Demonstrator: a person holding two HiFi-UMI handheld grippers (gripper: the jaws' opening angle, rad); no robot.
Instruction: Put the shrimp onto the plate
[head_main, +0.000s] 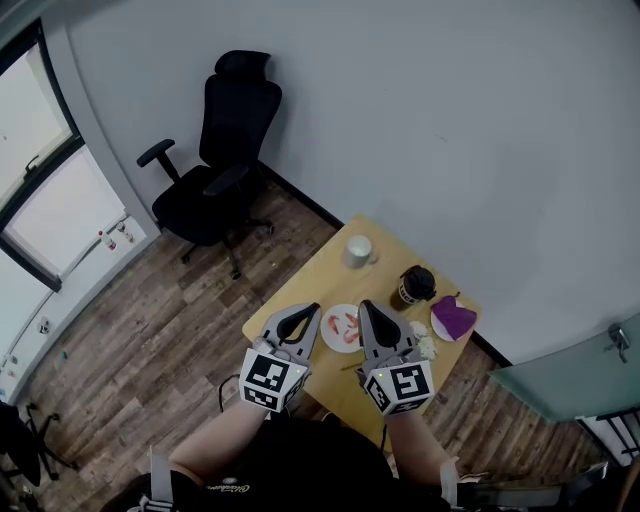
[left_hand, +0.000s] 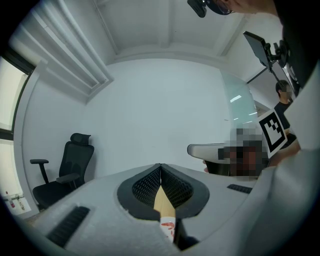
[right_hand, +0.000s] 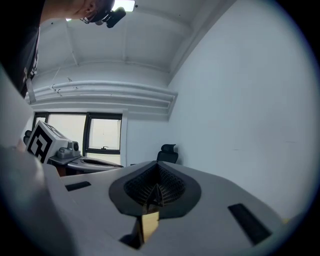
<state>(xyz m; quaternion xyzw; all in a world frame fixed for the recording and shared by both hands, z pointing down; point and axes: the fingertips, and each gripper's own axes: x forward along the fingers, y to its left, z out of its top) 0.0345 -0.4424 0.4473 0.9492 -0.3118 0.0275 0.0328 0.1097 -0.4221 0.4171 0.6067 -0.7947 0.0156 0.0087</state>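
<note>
In the head view the orange-red shrimp (head_main: 347, 327) sits on the round white plate (head_main: 327, 339) on the small wooden table (head_main: 300, 285), so the job looks done. You hold the left gripper (head_main: 306, 317) and right gripper (head_main: 371, 317) level above that plate's two sides. In the left gripper view the tongs are pressed together on nothing, with a sliver of plate showing beneath the ribbed black pads (left_hand: 145, 187). In the right gripper view the tongs are likewise pressed together and empty.
</note>
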